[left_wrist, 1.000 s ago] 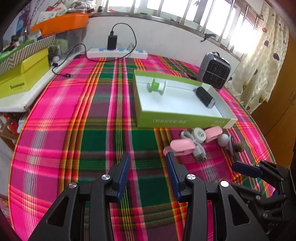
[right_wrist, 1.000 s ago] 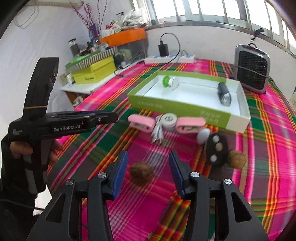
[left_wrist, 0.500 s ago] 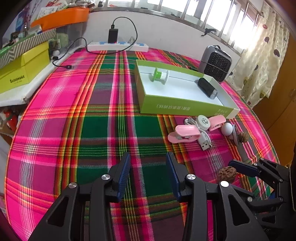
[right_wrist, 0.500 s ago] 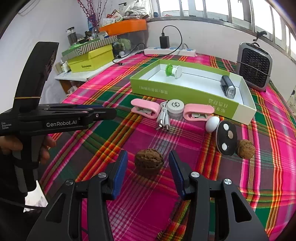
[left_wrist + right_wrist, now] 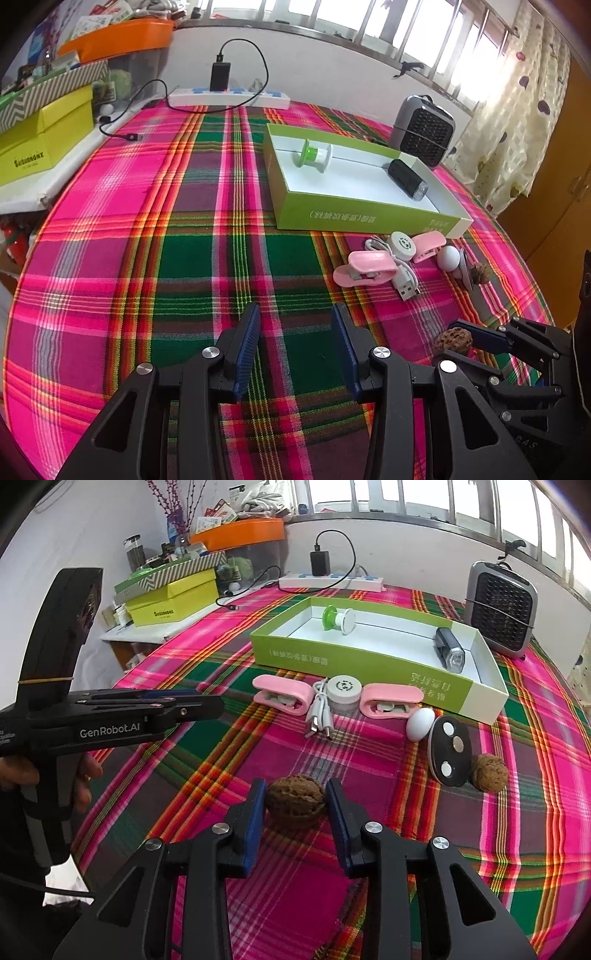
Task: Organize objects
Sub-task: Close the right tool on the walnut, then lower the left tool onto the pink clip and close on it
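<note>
A brown walnut (image 5: 296, 804) lies on the plaid cloth between the fingers of my right gripper (image 5: 295, 805), which is open around it; it also shows in the left wrist view (image 5: 453, 340). A green box (image 5: 480, 696) holds a green spool (image 5: 336, 618) and a black bike light (image 5: 448, 653). In front of it lie two pink clips (image 5: 282, 696), a white cable reel (image 5: 343, 690), a white egg (image 5: 420, 723), a black oval piece (image 5: 448, 751) and a second walnut (image 5: 488, 772). My left gripper (image 5: 295, 345) is open and empty above the cloth.
A grey heater (image 5: 500, 607) stands behind the box at the right. A white power strip (image 5: 330, 581) with a charger lies at the back. Yellow and striped boxes (image 5: 173, 596) sit on a side shelf at the left.
My right gripper has moved forward, so the walnut now sits between its fingers. My left gripper has drawn back a little; the box and clips look farther away.
</note>
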Tool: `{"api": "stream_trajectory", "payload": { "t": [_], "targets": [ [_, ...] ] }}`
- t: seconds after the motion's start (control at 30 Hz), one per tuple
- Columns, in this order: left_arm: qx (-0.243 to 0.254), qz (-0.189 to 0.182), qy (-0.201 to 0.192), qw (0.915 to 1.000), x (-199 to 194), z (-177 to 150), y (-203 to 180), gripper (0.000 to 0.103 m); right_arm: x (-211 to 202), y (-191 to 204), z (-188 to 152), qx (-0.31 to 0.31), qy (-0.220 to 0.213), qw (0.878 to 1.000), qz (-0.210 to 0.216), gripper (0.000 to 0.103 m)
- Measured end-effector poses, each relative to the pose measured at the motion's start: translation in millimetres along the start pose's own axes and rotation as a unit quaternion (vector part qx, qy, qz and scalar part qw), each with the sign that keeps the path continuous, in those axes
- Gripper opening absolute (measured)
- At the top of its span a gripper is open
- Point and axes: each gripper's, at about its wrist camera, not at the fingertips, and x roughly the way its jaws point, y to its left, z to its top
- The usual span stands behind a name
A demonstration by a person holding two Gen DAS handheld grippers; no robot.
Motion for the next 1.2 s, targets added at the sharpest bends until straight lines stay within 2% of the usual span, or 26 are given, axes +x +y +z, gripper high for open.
{"api": "stream_trajectory", "payload": {
  "t": [0.13,0.3,0.43,0.5,0.67,0.87,1.2],
  "targets": [
    [0.001,-0.003,-0.002,1.0000,0.0,-0.7,0.5,0.038,-1.6,-3.3,-1.2,0.013,-0.002,1.000,-0.001,0.034],
    [0.027,0.009,0.004,0.9996,0.7,0.1,-4.7,0.038,-3.7,-6.1,-1.0,0.020,-0.003,1.000,-0.002,0.034],
    [0.023,-0.026,0.011,0.9993,3.1,5.6,0.6,0.038,-4.3,-4.6,-0.9,0.021,-0.003,1.000,-0.002,0.034],
    [0.038,-0.033,0.011,0.9987,3.7,8.0,-1.9,0.038,-5.1,-3.7,-0.3,0.020,-0.004,1.000,-0.002,0.034],
    [0.092,-0.057,0.000,0.9941,7.1,17.8,-20.6,0.041,-5.9,-4.9,2.1,0.023,-0.006,1.000,-0.002,0.034],
    [0.128,-0.066,-0.008,0.9896,12.8,32.5,-31.8,0.042,-6.2,-7.1,2.3,0.027,-0.003,1.000,-0.001,0.034],
    [0.178,-0.089,0.013,0.9798,30.1,41.2,-45.6,0.042,-2.2,-12.9,5.2,0.031,0.001,1.000,0.003,0.034]
  ]
}}
